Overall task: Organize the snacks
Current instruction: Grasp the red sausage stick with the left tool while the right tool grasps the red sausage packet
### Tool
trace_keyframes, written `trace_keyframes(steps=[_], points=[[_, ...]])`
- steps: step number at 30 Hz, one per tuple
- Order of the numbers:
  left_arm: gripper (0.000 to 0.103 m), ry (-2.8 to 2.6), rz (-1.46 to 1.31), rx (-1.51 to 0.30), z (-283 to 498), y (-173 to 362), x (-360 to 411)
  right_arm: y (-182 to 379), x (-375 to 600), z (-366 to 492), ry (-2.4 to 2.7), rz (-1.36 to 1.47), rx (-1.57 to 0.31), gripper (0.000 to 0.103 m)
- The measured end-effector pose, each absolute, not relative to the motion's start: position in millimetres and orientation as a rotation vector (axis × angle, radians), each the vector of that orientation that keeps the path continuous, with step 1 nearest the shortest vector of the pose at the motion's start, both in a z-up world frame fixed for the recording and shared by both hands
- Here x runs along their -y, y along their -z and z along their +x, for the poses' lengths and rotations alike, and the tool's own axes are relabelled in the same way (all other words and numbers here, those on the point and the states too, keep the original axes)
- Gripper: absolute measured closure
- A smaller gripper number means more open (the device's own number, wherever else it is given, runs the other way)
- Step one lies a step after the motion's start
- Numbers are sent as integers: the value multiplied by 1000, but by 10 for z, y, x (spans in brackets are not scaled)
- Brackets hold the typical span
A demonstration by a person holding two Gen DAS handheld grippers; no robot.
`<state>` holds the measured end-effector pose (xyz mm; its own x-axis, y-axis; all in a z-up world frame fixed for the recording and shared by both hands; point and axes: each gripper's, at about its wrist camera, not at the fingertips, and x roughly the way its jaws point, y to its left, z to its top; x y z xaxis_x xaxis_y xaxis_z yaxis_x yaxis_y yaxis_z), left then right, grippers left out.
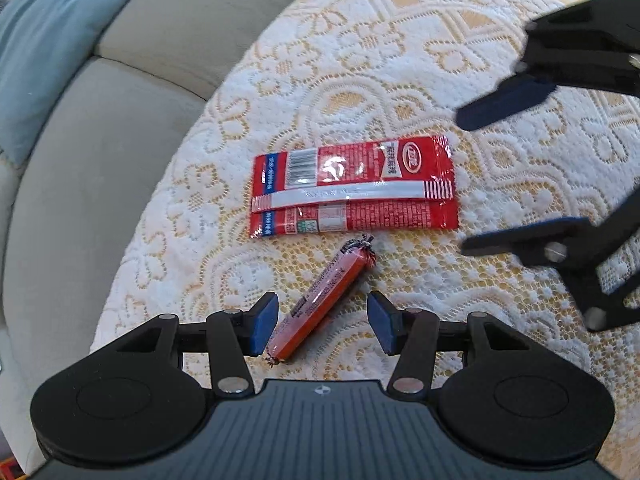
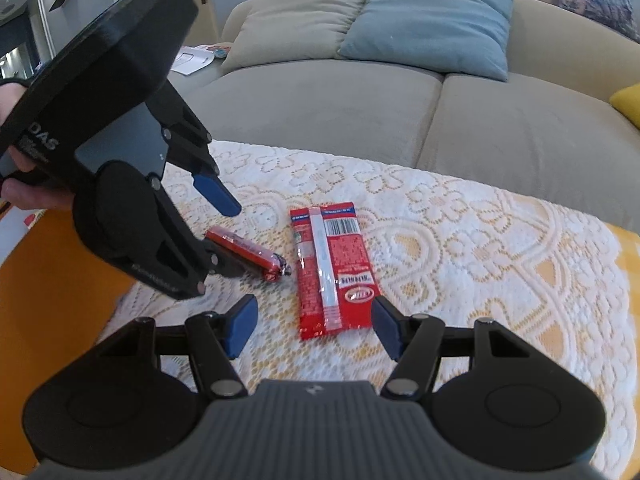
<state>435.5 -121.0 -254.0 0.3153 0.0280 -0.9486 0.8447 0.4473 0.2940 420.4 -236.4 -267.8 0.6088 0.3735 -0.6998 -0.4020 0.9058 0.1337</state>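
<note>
A thin red sausage stick (image 1: 320, 304) lies on the lace cloth, and my left gripper (image 1: 323, 320) is open around its near half without pressing it. Just beyond it lies a flat red snack packet (image 1: 352, 188), seam side up. In the right wrist view my right gripper (image 2: 314, 320) stands open, its blue pads on either side of the near end of the packet (image 2: 334, 268) and apart from it. The left gripper (image 2: 232, 236) points steeply down over the sausage (image 2: 244, 252), part of which its lower finger hides. The right gripper (image 1: 463, 181) shows dark and blurred at the right.
The white lace tablecloth (image 2: 460, 248) covers a table with an orange-yellow top (image 2: 60, 256). Behind it is a beige sofa (image 2: 320, 108) with a blue cushion (image 2: 432, 24) and a beige one (image 2: 300, 12). A hand (image 2: 16, 196) holds the left gripper.
</note>
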Motion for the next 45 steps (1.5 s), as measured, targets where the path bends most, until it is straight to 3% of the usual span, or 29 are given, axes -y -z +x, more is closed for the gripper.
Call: trace_keyframes(steps=[10, 12, 14, 22, 31, 45], points=[[45, 662, 961, -1162, 4412, 2664, 1200, 2937, 2237, 4546, -432, -115, -824, 41], [60, 650, 949, -1169, 4425, 2652, 1209, 2984, 2226, 4574, -431, -121, -833, 41], [69, 620, 955, -1173, 4424, 2659, 1222, 3019, 2221, 4588, -423, -123, -841, 41], [72, 524, 827, -1246, 4379, 2620, 1206, 3015, 2184, 4526, -403, -150, -817, 53], [78, 401, 536, -1281, 4179, 2273, 1098, 2814, 2161, 4275, -380, -183, -843, 57], [78, 369, 109, -1198, 2654, 2013, 911, 2378, 2499, 2759, -296, -1, -974, 57]])
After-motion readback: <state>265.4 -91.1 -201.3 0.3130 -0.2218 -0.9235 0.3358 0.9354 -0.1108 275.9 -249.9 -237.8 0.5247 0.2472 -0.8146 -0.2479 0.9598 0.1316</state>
